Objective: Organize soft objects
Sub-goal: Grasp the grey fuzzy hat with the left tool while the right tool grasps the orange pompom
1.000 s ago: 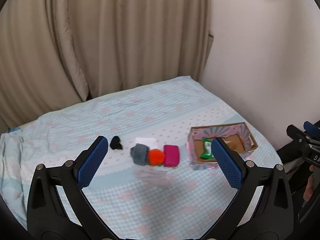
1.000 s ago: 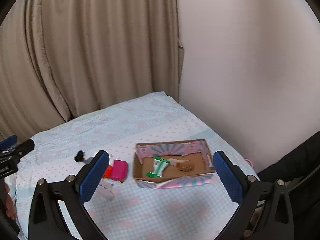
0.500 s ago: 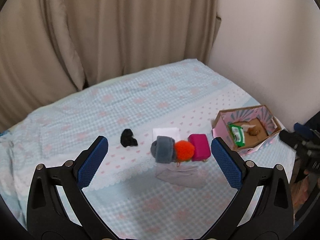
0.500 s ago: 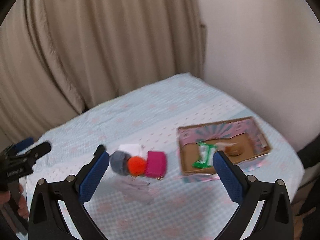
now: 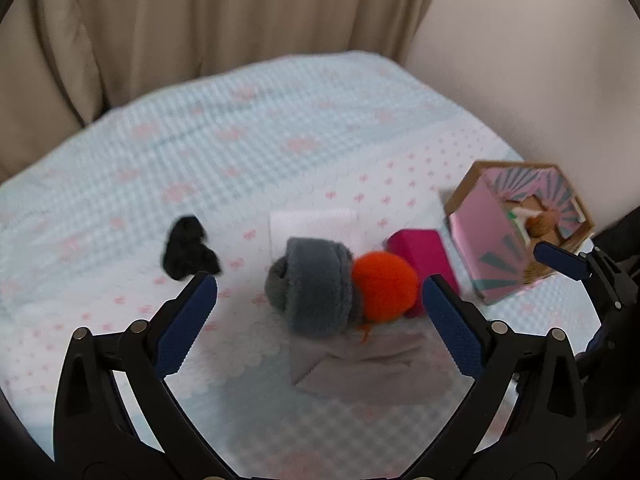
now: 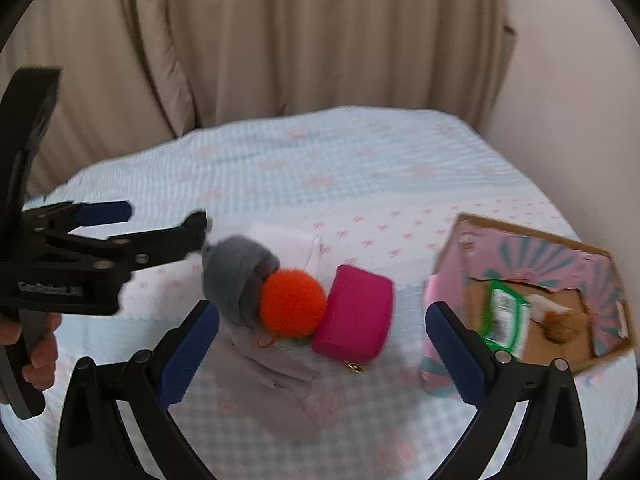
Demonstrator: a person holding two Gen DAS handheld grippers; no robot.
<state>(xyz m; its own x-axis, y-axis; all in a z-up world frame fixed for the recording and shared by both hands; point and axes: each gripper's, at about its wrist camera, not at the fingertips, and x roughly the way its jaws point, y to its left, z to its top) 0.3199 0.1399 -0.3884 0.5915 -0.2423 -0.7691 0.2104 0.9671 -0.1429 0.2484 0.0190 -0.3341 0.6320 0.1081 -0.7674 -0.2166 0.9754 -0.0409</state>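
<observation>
On the bed lie a grey rolled cloth (image 5: 310, 286) (image 6: 236, 276), an orange pom-pom (image 5: 384, 286) (image 6: 292, 304), a magenta pouch (image 5: 424, 256) (image 6: 354, 322), a folded pale cloth (image 5: 360, 364) (image 6: 272, 376), a white pad (image 5: 312, 222) (image 6: 284, 236) and a black bundle (image 5: 188, 254). My left gripper (image 5: 316, 334) is open and empty just short of the grey roll; it also shows in the right wrist view (image 6: 160, 224). My right gripper (image 6: 320, 354) is open and empty in front of the pom-pom and pouch.
A pink cardboard box (image 5: 484, 236) (image 6: 532, 248) stands at the right, holding a green packet (image 6: 502, 320) and a brown furry item (image 6: 566, 324). Beige curtains (image 5: 200, 20) and a wall close off the far side of the light blue bedspread (image 5: 280, 120).
Both grippers have moved forward and down toward the pile, so the objects look much larger. Both stay open and empty.
</observation>
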